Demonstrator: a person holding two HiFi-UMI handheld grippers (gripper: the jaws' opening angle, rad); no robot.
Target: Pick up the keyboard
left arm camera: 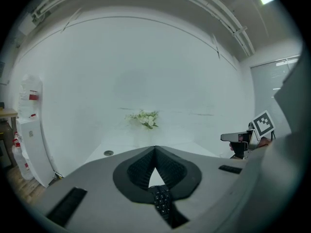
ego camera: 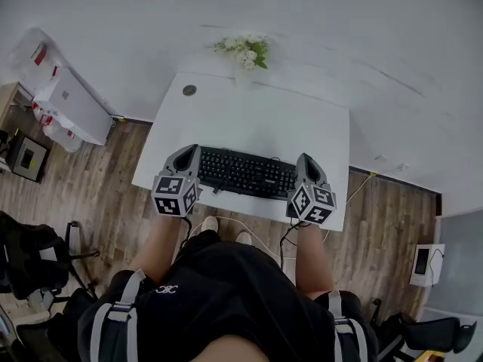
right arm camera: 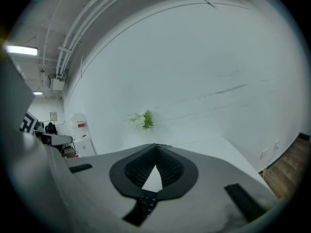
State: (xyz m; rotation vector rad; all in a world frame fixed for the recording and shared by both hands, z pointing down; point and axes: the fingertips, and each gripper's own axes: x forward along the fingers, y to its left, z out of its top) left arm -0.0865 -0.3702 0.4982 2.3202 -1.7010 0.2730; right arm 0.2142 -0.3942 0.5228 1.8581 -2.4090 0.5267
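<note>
A black keyboard lies along the near edge of the white table. My left gripper hovers at its left end, jaws shut with nothing between them. At the keyboard's right end my right gripper is shut and empty too. In the left gripper view the closed left gripper shows a strip of keyboard keys below its pads. The right gripper view has the right gripper closed over a few keyboard keys.
A vase of white flowers stands at the table's far edge by the wall, and a round cable hole sits at the far left corner. A white box stands on the floor to the left. Cables hang below the near edge.
</note>
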